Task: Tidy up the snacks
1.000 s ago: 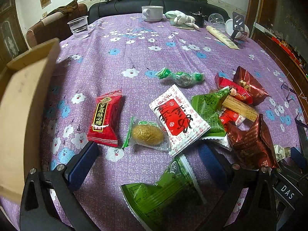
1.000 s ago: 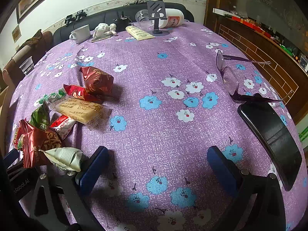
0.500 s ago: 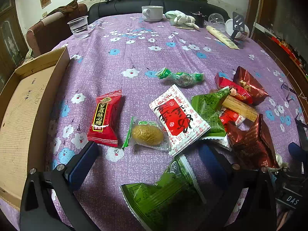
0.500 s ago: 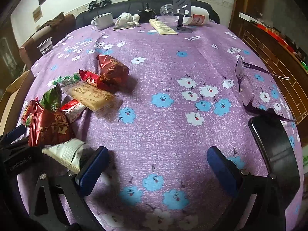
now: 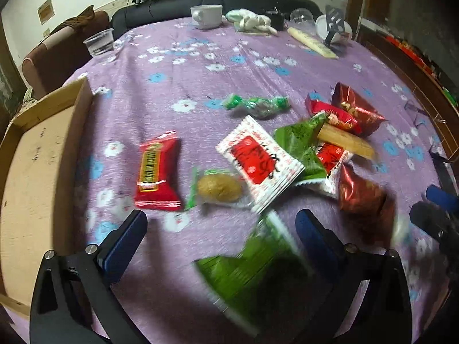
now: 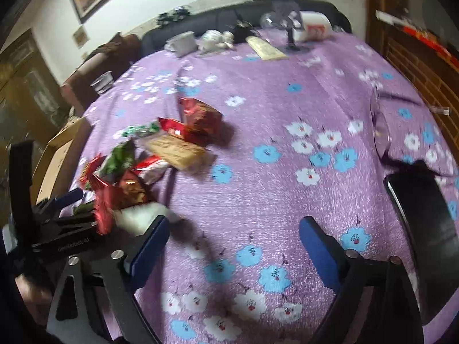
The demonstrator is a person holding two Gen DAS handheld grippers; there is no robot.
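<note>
Several snack packets lie on the purple flowered tablecloth [image 5: 200, 66]. In the left wrist view a red packet [image 5: 157, 172], a clear-wrapped cookie [image 5: 219, 187], a white-and-red packet [image 5: 258, 163] and a green packet [image 5: 255, 266] lie near my open, empty left gripper [image 5: 219, 229]. More red and green packets [image 5: 344, 114] lie to the right. An open cardboard box [image 5: 37, 172] lies at the left. My right gripper [image 6: 232, 238] is open and empty over bare cloth; the snack pile [image 6: 172, 149] is to its left.
Glasses [image 6: 381, 129] and a black phone [image 6: 424, 220] lie at the right in the right wrist view. A white cup [image 5: 206, 15], a plastic cup [image 5: 99, 44], a phone stand [image 5: 334, 25] and other clutter stand at the table's far edge. A sofa is behind.
The cardboard box went from tilted up to lying flat at the left. Both views have shifted and blurred; the right gripper has turned so the snack pile sits more toward the middle.
</note>
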